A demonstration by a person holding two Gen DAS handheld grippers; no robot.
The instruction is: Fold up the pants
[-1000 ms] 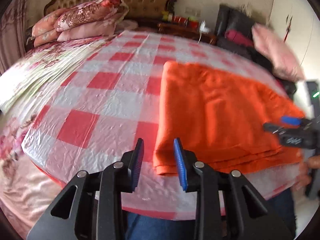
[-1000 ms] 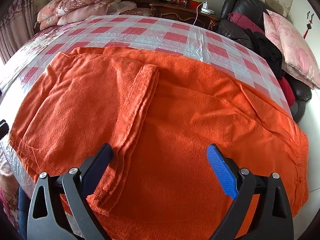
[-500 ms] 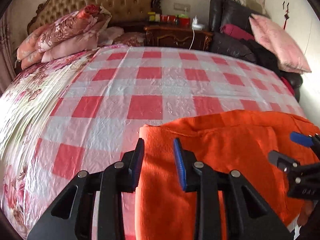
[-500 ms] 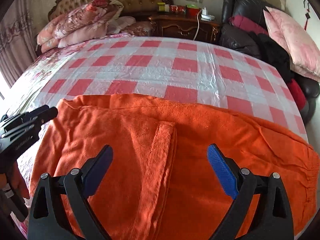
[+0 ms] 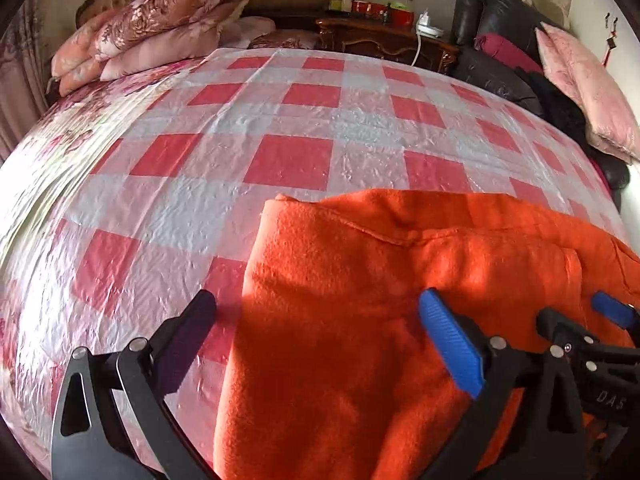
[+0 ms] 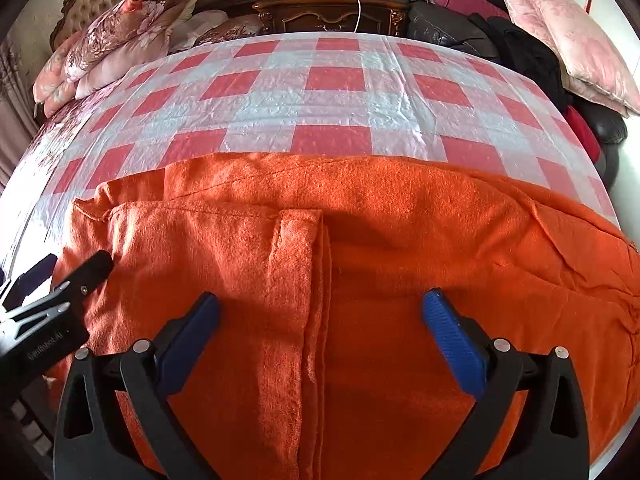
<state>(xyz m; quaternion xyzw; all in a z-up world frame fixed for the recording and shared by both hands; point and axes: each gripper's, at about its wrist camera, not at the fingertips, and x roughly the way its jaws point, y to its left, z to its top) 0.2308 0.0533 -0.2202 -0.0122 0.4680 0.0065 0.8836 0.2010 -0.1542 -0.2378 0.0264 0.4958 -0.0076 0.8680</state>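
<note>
The orange pants (image 6: 360, 280) lie folded on the checkered bed cover (image 6: 328, 92). The left gripper (image 5: 320, 336) has just been opening and stands released over the pants' left edge. The right gripper (image 6: 320, 328), jaws also just widened, grasps nothing.

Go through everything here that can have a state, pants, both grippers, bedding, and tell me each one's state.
orange pants: lying flat on the checkered cover, partly folded, one flap laid over.
left gripper: open, jaws just opened, nothing pinched.
right gripper: open over the pants, holding nothing.
floral quilts: folded, stacked by the headboard.
</note>
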